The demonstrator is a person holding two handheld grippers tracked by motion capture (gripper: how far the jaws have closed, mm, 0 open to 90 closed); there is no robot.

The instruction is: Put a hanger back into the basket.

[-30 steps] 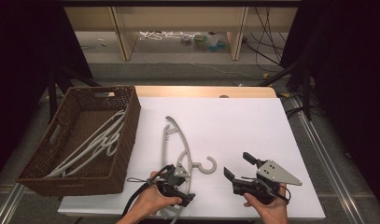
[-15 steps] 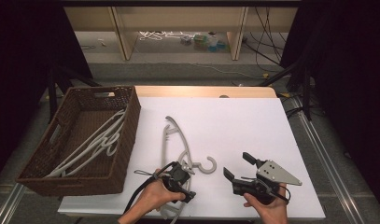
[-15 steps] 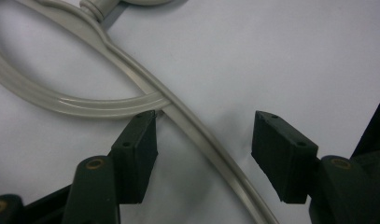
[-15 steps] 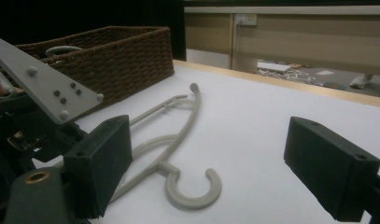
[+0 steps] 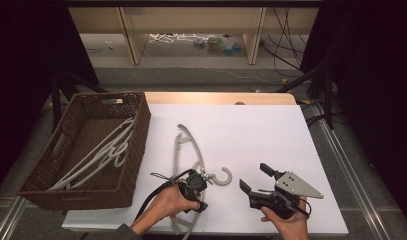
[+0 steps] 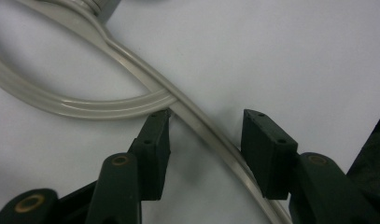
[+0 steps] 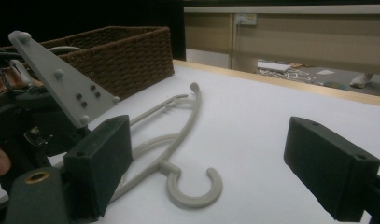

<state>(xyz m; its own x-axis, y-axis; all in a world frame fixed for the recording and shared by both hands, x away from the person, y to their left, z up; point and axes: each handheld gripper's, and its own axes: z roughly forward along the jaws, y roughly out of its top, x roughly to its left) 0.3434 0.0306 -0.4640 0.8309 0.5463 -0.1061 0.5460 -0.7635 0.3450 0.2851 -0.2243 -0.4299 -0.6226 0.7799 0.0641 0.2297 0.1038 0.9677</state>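
hanger (image 5: 187,150): lying flat on the white table (image 5: 271,130), lower centre of high view | long axis: lower centre up to upper left | left gripper (image 6: 204,140): nearer, jaws just closing, bar straddled, not yet clamped | right gripper (image 5: 256,181): wide, empty, to the hook's right

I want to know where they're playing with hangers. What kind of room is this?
Probably a lab or workshop set up for recording. A white table stands between dark curtains, cables run across the floor behind it, and a person holds a camera-carrying tool beside a hanger and basket.
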